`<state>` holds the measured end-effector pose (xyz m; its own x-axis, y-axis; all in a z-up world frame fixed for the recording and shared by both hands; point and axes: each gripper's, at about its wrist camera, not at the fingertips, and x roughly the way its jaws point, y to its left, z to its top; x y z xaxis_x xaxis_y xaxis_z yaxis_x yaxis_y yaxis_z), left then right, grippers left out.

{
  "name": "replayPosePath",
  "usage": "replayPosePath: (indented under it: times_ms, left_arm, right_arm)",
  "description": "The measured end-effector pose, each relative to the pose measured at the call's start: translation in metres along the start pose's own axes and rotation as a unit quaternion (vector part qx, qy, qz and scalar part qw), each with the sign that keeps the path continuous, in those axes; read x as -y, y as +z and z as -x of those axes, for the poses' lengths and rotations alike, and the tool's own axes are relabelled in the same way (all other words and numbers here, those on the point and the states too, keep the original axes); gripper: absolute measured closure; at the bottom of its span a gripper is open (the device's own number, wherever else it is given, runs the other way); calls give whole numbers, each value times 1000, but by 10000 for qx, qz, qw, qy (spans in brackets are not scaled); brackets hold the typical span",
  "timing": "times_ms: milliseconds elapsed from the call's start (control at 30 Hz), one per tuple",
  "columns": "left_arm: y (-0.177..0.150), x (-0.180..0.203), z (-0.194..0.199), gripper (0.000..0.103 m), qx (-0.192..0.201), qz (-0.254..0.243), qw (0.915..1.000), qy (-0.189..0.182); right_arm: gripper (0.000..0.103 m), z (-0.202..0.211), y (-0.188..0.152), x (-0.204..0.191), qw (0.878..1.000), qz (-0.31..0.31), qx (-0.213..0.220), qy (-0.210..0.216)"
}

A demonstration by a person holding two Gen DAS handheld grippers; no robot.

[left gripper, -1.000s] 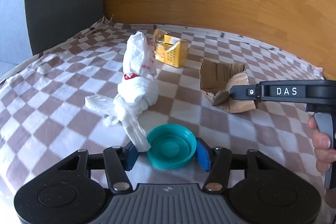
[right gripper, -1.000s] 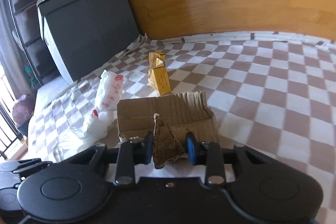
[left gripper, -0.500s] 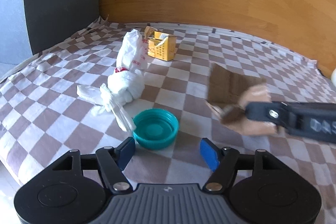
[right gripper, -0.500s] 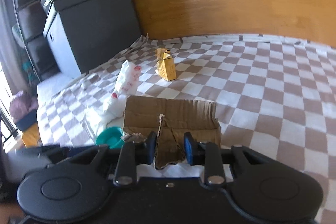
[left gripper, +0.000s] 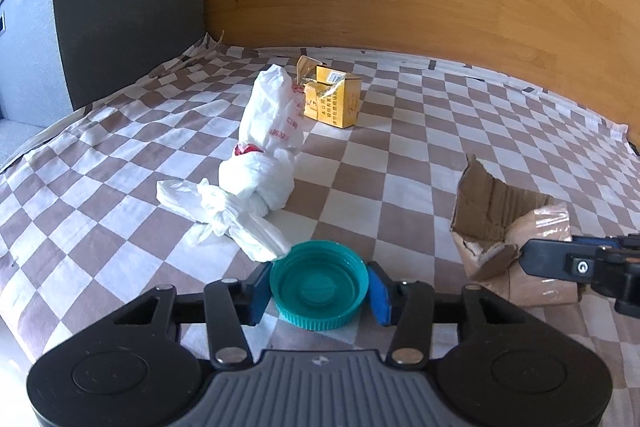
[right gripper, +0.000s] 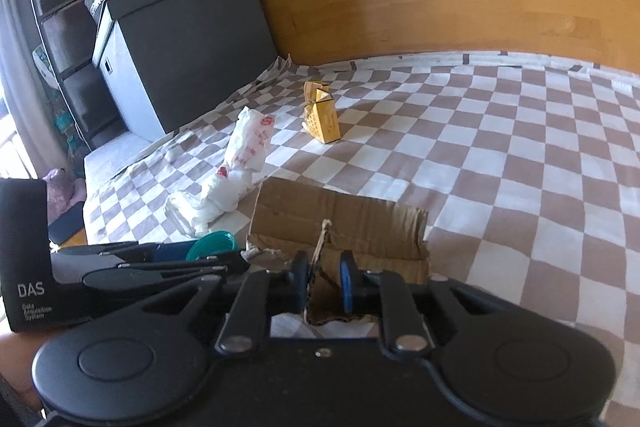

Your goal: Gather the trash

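On the checked cloth [left gripper: 120, 155], closing jaws flank teal cap [left gripper: 319, 285].

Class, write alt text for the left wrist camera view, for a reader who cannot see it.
The left gripper is closing its blue pads around a teal lid on a brown-and-white checked cloth. Behind it lie a knotted white plastic bag and an open yellow carton. At right, the right gripper holds torn cardboard.

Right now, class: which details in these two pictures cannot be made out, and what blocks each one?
- Left wrist view: teal lid, underside hidden; it lies open side up.
- Right wrist view: cardboard box, near face hidden behind the right gripper.
- Both views: yellow carton, print too small to read.
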<state>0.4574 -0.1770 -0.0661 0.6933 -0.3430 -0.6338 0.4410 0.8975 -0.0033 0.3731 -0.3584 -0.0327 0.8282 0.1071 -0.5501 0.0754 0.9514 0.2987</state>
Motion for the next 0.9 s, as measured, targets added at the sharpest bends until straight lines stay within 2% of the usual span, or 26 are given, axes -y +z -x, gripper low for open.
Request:
replayPosePath:
  times_ms: [167,233,300,367,467,533,733,833,900]
  left_arm:
    - [-7,5,9,53,22,-4,9999,-118]
    - [-10,7,13,53,42,2,9999,-137]
    - [-13,8,16,53,66,69,9998,-196]
    - [-16,9,20,53,90,107,9996,-252]
    - [-21,11,25,53,132,95,9995,-270]
    - [-25,11,28,53,171,79,9994,-278]
    - [-29,12,30,53,252,143,9993,-255]
    - [-28,14,30,53,232,106,9995,-206]
    - [-28,17,29,53,202,16,9997,-152]
  right_arm:
    - [63,7,-2,6,9996,-253,103,-64]
    - [61,9,-4,7,9993,-334,121,-106]
    - [51,10,-7,8,9989,-433,101,-154]
    - [33,11,-10,9,9986,-498,64,-183]
    - [21,15,-13,10,9979,-589,77,-254]
    - [18,15,-14,10,9980,-579,98,-229]
    - [19,1,-10,11,9986,-485,72,-198]
    - [23,-9,-6,9,9989,-426,-2,-168]
    - [31,-18,-4,8,9990,-401,-119,-162]
